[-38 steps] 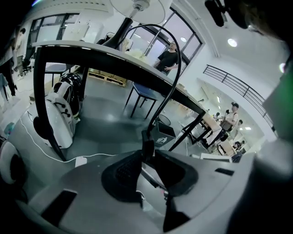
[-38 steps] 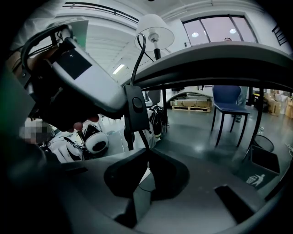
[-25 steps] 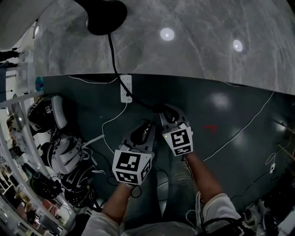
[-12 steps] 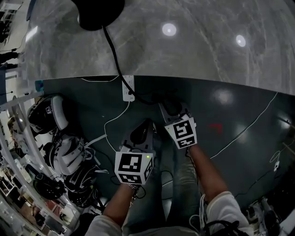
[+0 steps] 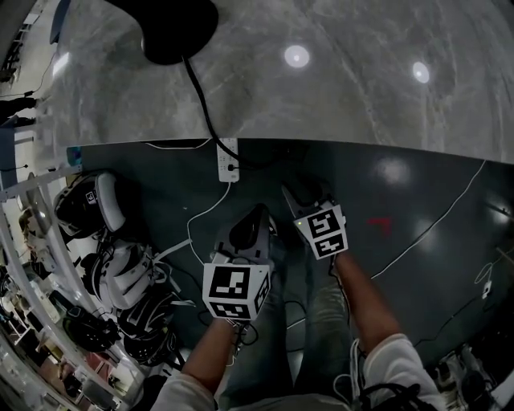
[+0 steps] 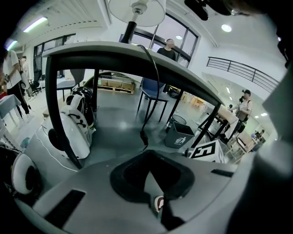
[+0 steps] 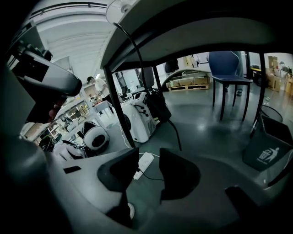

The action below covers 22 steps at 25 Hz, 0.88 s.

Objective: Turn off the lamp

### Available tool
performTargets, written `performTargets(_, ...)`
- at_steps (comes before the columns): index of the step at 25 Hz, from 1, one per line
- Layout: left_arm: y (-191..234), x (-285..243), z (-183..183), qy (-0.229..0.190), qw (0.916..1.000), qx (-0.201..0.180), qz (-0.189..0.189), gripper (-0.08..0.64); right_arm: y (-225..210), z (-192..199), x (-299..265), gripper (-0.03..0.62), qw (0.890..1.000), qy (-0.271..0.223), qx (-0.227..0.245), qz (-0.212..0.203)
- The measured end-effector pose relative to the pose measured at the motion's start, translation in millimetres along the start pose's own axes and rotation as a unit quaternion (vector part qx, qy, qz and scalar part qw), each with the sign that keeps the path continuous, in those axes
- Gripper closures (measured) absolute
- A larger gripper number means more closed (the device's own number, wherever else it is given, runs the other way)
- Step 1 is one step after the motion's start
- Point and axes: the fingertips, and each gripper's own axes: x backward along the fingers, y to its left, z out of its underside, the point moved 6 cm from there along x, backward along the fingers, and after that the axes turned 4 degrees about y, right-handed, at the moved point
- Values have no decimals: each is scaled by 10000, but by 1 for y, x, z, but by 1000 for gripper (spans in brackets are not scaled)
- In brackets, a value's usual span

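Note:
The lamp's black base (image 5: 177, 28) stands on the grey marble table (image 5: 337, 96); its white shade (image 6: 136, 10) shows above the table edge. A black cable (image 5: 205, 104) runs from the base over the edge and hangs down (image 6: 153, 77) to a white power strip (image 5: 228, 160) on the floor. My left gripper (image 5: 255, 215) hovers below the table edge, shut with nothing in it (image 6: 149, 171). My right gripper (image 5: 293, 193) is beside it, its jaws opening with nothing held (image 7: 149, 171); the power strip (image 7: 145, 162) shows on the floor through the gap.
White and black helmet-like devices (image 5: 104, 265) are heaped on the dark floor at the left. Thin white cables (image 5: 426, 229) cross the floor at the right. Table legs (image 6: 57, 114), a grey bin (image 6: 181, 135) and a blue chair (image 7: 229, 68) stand nearby. People stand far behind.
Both grippers have drawn back from the table edge toward the person and sunk. The right gripper's tips were at the black cable a second ago and now stand clear of it.

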Motion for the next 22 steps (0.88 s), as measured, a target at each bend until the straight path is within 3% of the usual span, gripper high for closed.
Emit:
performTargets(4, -5, 2, 1, -49, 10000, 71, -31, 552, -1, -5, 19, 468, 9997, -214, -109, 81)
performTargets(8, -14, 10, -2, -150, 9998, 87, -94, 552, -1, -19, 50, 570, 9973, -608, -295, 289)
performTargets(13, -31, 33, -21, -389, 9988, 44, -278, 552, 7, -44, 103, 592, 9925, -880, -666, 529)
performTargets(18, -48, 64, -58, -741, 9961, 82, -467, 552, 23, -81, 152, 592, 9922, -828, -683, 635)
performTargets(22, -52, 57, -106, -1038, 9930, 89, -559, 552, 7, -126, 163, 592, 9914, -1007, -658, 523)
